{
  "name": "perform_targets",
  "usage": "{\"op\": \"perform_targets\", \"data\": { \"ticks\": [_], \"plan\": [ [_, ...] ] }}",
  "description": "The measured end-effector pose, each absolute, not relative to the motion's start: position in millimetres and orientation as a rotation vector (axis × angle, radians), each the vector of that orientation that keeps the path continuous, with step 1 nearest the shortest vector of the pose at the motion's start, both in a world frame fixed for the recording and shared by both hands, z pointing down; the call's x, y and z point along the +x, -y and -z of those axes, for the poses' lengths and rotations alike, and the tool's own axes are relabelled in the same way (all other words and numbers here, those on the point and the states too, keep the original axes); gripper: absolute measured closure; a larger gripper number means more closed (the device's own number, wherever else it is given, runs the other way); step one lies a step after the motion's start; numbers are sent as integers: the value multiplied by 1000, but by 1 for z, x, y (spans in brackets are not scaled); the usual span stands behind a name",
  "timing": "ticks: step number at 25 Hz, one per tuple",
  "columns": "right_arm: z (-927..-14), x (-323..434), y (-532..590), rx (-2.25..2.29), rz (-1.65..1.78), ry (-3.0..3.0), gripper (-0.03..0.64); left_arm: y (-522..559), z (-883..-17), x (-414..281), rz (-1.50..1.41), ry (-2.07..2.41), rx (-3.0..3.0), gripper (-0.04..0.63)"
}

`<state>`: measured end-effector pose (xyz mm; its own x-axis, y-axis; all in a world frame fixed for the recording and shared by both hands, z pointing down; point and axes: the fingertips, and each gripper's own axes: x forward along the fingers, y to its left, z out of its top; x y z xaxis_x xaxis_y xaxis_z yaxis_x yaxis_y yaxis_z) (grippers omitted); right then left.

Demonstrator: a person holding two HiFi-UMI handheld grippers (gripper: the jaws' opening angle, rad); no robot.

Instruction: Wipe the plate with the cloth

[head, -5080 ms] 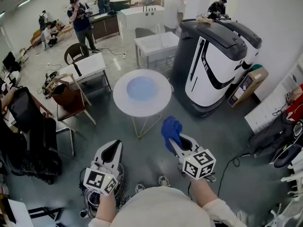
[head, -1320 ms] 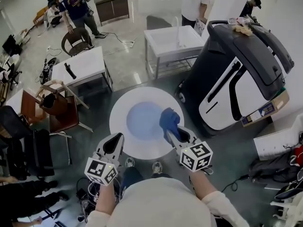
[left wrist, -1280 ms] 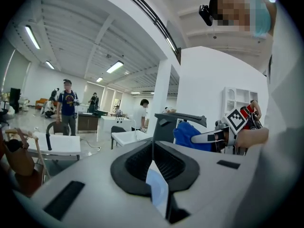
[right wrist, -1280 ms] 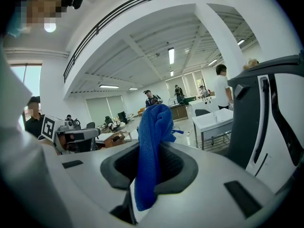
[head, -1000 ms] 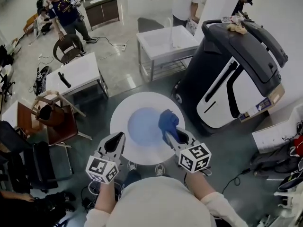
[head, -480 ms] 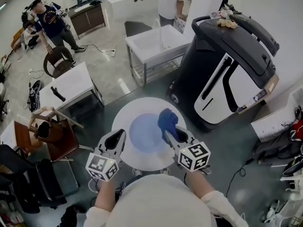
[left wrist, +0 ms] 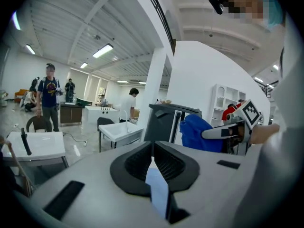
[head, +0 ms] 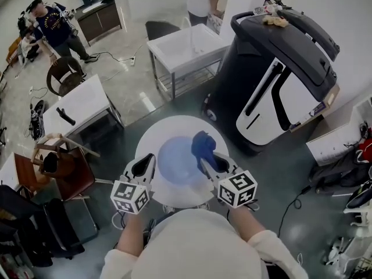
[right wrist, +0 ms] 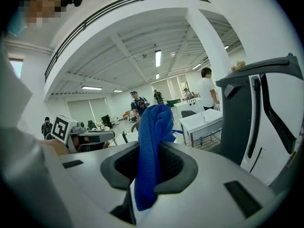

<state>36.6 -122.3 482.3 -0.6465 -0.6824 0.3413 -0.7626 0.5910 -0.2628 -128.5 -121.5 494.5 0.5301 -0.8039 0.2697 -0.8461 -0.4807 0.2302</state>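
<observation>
Jaws of the left gripper [head: 144, 165] pressed together on nothing, held low over the near-left edge of the round white table [head: 150, 133], just beside the plate [head: 173, 158]; probably parked there as the spare hand, ready to steady the rim if needed. At centre, that pale blue plate flat on the tabletop, toward the person's side, within easy reach of both hands. Right of it, blue cloth [head: 202, 145] pinched by one end between the closed jaws of the right gripper [head: 209, 163], bunched up and forward past the jaw ends, seemingly for leading with fabric rather than hard plastic. Cloth over the plate's right edge as seen from the head view; touching or just above, not to be told from here. Both grippers tipped slightly downward toward the table, a pose suited to a low sweeping stroke. Wiping judged about to begin or barely begun. Next move likely calling for lowering the bunched end onto the blue surface and sweeping leftward across it. Farther right, large dark-and-white machine [head: 279, 80] close beside the table, worth minding on any wide swing of the right arm.
</observation>
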Motion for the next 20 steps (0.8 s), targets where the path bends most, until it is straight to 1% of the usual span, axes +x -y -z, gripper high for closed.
{"op": "perform_targets", "data": {
  "ticks": [11, 20],
  "plan": [
    [-495, 39, 121, 1217, -611, 2577, 525, 135, -578, -139, -194, 1284, 2111, 560],
    [-506, 40, 115, 1209, -650, 2557, 526, 134, -633, -132, -256, 1219, 1982, 560]
  ]
}}
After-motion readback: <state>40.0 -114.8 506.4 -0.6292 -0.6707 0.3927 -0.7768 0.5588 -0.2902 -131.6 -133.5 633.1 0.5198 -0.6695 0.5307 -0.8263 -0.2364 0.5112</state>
